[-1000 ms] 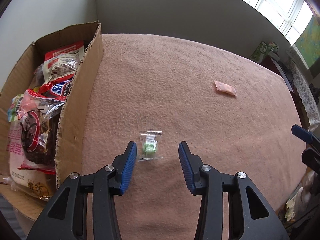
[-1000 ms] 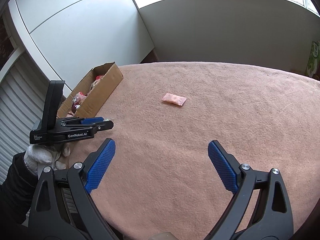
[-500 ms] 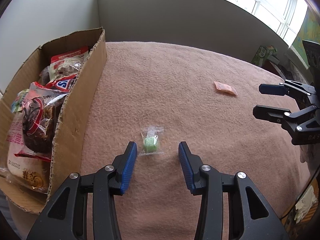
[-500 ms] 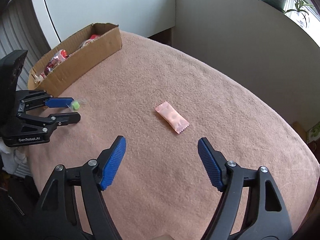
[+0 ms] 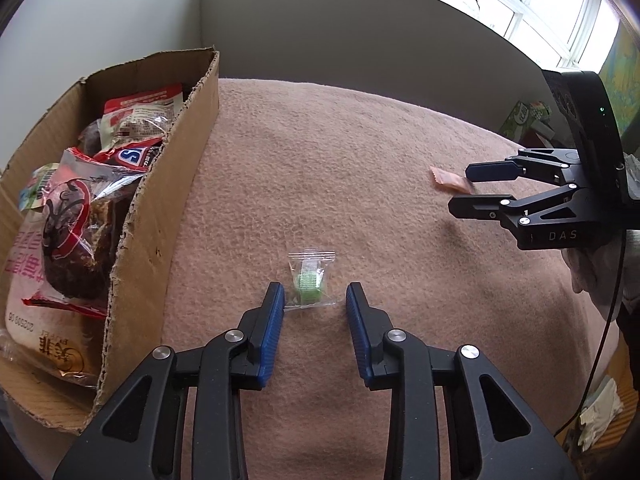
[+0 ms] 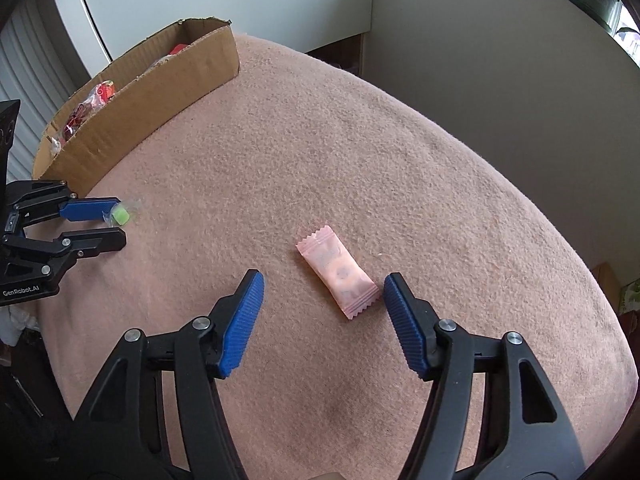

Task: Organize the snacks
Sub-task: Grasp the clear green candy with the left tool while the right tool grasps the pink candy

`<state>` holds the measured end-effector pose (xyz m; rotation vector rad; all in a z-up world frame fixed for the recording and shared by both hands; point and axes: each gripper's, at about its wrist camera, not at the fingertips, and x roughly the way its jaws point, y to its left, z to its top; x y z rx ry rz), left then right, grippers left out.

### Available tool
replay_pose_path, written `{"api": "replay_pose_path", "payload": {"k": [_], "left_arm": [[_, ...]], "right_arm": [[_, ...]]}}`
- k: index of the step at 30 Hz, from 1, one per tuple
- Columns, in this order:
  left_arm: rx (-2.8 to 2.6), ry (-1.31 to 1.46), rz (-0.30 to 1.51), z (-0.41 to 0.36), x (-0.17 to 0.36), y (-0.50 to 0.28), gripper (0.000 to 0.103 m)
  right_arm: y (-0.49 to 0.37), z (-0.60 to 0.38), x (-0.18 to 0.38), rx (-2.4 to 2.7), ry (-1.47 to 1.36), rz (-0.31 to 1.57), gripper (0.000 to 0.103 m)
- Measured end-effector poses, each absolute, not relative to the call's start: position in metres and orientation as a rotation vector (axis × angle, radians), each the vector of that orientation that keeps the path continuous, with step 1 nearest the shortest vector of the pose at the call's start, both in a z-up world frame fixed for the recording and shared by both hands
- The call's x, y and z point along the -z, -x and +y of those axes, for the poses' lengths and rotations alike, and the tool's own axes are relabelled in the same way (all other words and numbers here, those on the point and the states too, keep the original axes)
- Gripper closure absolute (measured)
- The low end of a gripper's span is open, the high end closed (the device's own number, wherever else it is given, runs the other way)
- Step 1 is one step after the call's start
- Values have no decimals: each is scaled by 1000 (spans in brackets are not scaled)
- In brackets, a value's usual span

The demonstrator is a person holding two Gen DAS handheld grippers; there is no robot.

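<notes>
Closing left tongs (image 5: 315,303) flank one clear-wrapped green candy (image 5: 309,282); closing right tongs (image 6: 322,290) flank one crinkle-edged pink sachet (image 6: 340,273), neither clamped; one cardboard box (image 5: 168,184), fuzzy table (image 5: 320,160).

We find our left gripper (image 5: 315,298) at lower centre, pitched steeply downward, jaws closing. Our right gripper (image 6: 322,292), lower centre likewise, is also narrowing, pads touching nothing.

The cardboard box (image 5: 160,216) stands on the blanket (image 5: 360,160) at its left edge, with snack bags (image 5: 72,216) inside. The small candy (image 5: 308,282) lies right of the box. The sachet (image 6: 340,272) lies well apart, farther right.
</notes>
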<state>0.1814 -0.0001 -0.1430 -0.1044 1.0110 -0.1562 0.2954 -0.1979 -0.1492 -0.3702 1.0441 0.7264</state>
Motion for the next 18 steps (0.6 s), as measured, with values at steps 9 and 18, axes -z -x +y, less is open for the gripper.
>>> {"api": "replay_pose_path", "payload": {"k": [9,18], "left_arm": [[158,107,1017,-12,142,-190,73],[149,110,1011,-20,143,-193,81]], "right_arm": [[-305,-203,147,-731,306,1062,60],[-298,-209,145,-708,315,1072,77]]}}
